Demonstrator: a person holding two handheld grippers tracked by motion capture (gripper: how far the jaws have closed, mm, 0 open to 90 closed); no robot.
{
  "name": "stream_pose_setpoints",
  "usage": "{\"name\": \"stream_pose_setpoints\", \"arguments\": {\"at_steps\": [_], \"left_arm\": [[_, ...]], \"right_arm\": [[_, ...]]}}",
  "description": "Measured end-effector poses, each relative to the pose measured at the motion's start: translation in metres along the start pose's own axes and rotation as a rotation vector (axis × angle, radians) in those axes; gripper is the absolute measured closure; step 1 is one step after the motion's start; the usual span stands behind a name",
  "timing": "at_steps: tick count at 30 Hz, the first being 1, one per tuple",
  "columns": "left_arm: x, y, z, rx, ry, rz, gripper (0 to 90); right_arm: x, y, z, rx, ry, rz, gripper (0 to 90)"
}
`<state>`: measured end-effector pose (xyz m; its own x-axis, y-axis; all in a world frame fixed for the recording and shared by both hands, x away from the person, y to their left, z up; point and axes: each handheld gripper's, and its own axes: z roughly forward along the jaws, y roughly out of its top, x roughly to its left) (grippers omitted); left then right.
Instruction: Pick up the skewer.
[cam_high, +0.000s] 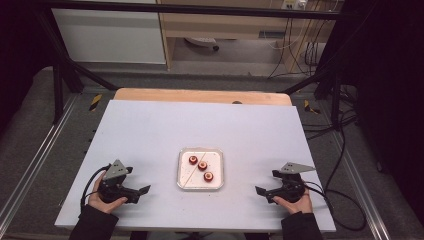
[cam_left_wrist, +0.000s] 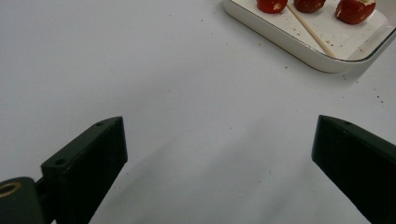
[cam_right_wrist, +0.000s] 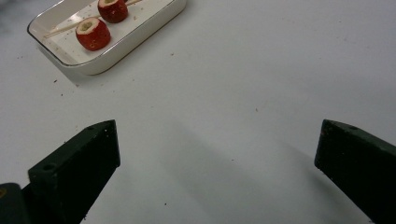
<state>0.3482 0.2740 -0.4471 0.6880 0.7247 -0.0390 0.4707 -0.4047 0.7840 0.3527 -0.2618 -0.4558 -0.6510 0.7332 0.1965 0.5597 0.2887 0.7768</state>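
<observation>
Both tongs released, nothing between the jaws on either side.

Left gripper (cam_high: 142, 190) sits low over the white table (cam_high: 150, 130) near its front-left corner, held by the person's left hand (cam_high: 102, 200), jaws aimed inward toward the tray. Left gripper view: gripper (cam_left_wrist: 219, 154) has its jaws spread wide with bare tabletop between them.

Right gripper (cam_high: 260, 190) mirrors it near the front-right corner, in the right hand (cam_high: 295, 204), jaws also pointing inward. Right gripper view: gripper (cam_right_wrist: 217, 154) gapes the same way, bare tabletop between the jaws.

White tray (cam_high: 200, 186) sits between the two grippers, roughly centred left to right, closer to the front edge than the back. Well apart from both grippers, no contact.

In the tray: three red hollowed fruits (cam_high: 202, 165) in a diagonal row running from the back-left part toward the right side. Cored tops face up, pale insides visible. A thin wooden skewer (cam_high: 192, 172) lies diagonally on the tray floor, just beside the fruits on their left.

Left gripper view has the tray (cam_left_wrist: 299, 51) top right, fruits (cam_left_wrist: 355, 10) at its edge, skewer (cam_left_wrist: 310, 30) lying flat. Right gripper view has the tray (cam_right_wrist: 130, 44) top left with two fruits (cam_right_wrist: 93, 33) and the skewer (cam_right_wrist: 60, 30).

Small reddish crumbs are scattered on the tray floor and on the table around it.
</observation>
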Motion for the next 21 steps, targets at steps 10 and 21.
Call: {"name": "stream_pose_setpoints", "arguments": {"at_steps": [10,21], "left_arm": [[-0.0013,0.0021,-0.0003,0.004,-0.001,0.005,3.4],[-0.0041,0.0061,0.0020,0.005,-0.001,0.005,3.4]], "right_arm": [[0.0001,0.0000,0.0000,-0.003,-0.002,0.001,0.7],[0.0004,0.0000,-0.0004,-0.008,-0.003,-0.003,0.7]]}}
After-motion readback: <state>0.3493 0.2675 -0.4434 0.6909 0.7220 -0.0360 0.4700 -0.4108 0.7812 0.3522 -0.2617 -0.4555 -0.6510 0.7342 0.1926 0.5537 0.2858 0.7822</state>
